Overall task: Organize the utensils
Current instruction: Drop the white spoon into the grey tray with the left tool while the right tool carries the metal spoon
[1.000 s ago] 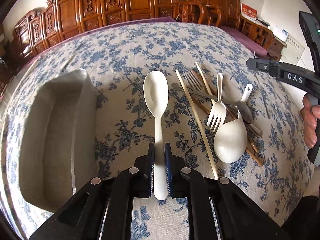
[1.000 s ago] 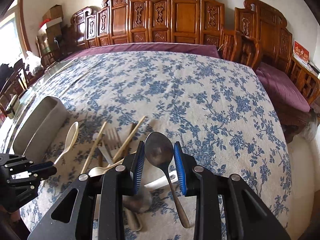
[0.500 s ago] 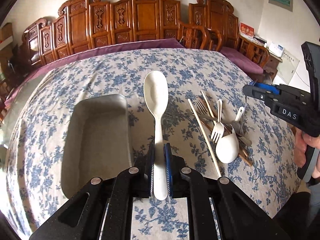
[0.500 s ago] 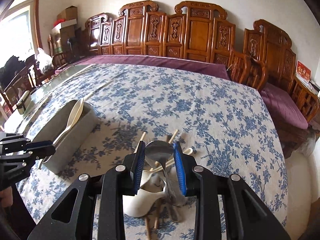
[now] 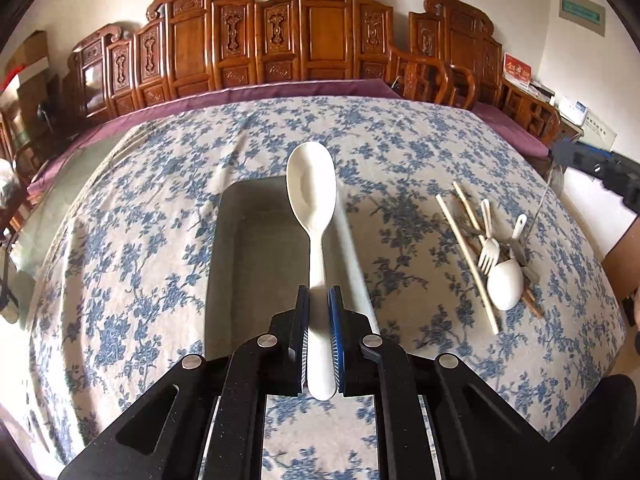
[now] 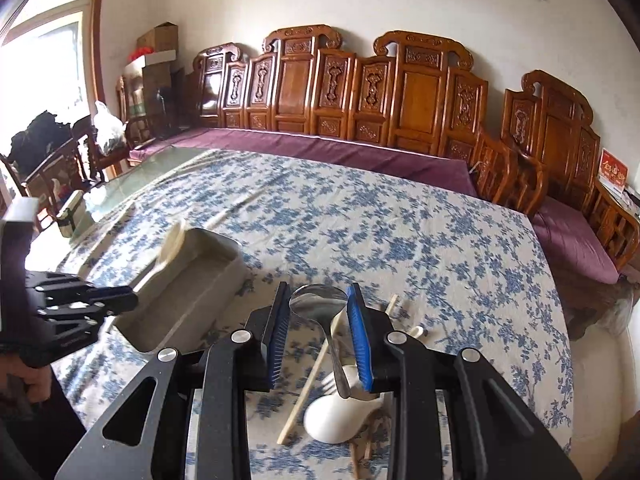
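My left gripper is shut on the handle of a white plastic spoon. The spoon's bowl hangs above the right side of the grey rectangular tray. My right gripper is shut on a metal spoon, its bowl squeezed between the blue pads and its handle hanging down. Beneath it lies the utensil pile: a white ladle-like spoon, a white fork and wooden chopsticks. From the right wrist view the left gripper sits at the tray's near-left corner.
A blue-flowered cloth covers the table, and bare glass shows at its far left end. Carved wooden benches with purple cushions line the far side and right. A person's hand holds the left gripper's grip.
Both grippers have risen. The left one carried the white spoon over to the tray. The right one lifted the metal spoon up off the pile.
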`<state>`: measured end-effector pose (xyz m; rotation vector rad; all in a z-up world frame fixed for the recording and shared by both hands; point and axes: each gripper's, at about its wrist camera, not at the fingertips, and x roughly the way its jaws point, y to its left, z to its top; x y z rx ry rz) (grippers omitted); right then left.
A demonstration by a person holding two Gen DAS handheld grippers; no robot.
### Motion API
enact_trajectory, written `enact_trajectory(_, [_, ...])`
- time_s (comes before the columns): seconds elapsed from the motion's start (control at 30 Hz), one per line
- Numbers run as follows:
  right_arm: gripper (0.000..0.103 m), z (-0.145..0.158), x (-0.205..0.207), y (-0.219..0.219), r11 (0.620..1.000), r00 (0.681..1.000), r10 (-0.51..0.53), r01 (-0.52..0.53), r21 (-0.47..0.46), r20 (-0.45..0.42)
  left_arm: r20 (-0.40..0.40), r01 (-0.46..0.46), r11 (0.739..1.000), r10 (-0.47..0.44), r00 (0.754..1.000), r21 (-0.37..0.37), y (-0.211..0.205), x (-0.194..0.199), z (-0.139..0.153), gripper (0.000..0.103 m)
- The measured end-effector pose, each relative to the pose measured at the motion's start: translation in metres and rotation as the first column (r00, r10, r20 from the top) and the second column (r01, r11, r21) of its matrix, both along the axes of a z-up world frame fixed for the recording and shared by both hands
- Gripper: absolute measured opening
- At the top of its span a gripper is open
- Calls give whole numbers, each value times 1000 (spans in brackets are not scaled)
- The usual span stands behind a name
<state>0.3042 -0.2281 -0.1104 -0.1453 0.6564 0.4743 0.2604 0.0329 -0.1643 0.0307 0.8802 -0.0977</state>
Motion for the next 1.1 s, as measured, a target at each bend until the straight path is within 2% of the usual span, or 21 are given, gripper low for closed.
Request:
enact_trajectory(0.23, [31, 13, -7, 42, 998, 998, 56, -56, 41, -10, -57, 1, 1000, -1, 998, 7, 23, 17, -21, 9])
enact_trajectory(0.5, [31, 19, -8, 82, 991, 993, 115, -113, 70, -23, -91, -30, 999, 26, 996, -34, 40, 25, -39, 9])
enact_trajectory(0.7, [31, 15, -3, 112, 984, 987, 155, -149, 98, -51, -49, -54, 996, 50, 998, -77, 56, 20, -26, 9])
enact_trajectory(0.97, [31, 8, -1, 156, 973, 974, 210, -200, 113, -85, -2, -111, 991, 111, 994, -73, 85, 18, -11, 9])
enact_trajectory(1.1, [31, -8, 6, 169, 972, 967, 217, -201, 123, -131, 9, -130, 988, 131, 991, -78, 95, 18, -8, 9])
